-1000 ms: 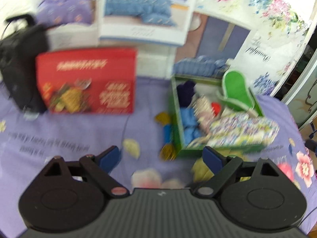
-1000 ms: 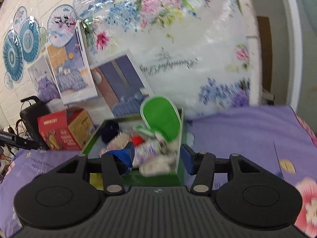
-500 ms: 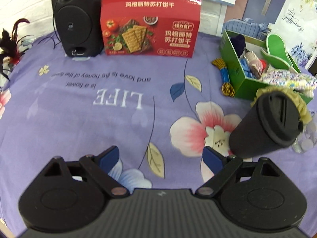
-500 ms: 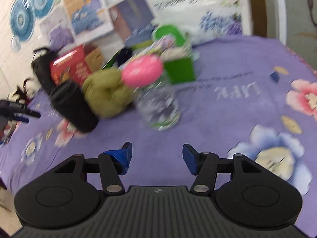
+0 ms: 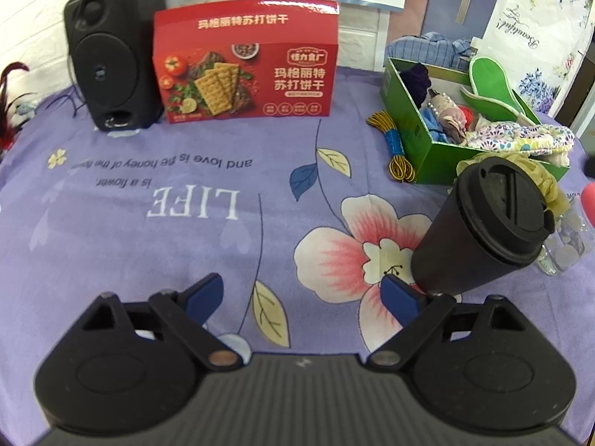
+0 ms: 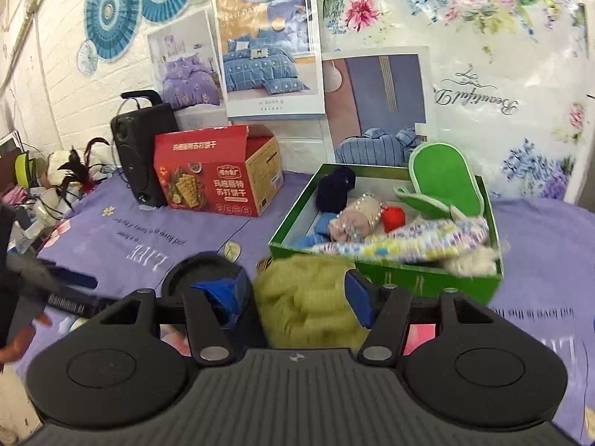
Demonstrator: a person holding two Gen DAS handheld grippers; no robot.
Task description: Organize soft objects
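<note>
Olive-green fluffy cloth (image 6: 308, 297) lies between the spread right tongs (image 6: 293, 293), in front of the green box (image 6: 390, 277), beside the black cup (image 5: 483, 223). It is judged best gripped deep in its bulk, lifted clear of the cup and carried toward twelve o'clock into the box. The left tongs (image 5: 301, 293) are held wide, empty, over the purple cloth-covered counter (image 5: 148, 245).

Black cup (image 5: 483, 230) hides most of olive scrunchie (image 5: 546, 182)

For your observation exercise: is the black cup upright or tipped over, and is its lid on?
Upright, lid on. The cup stands on its base on the purple cloth, its black lid seated on top.
</note>
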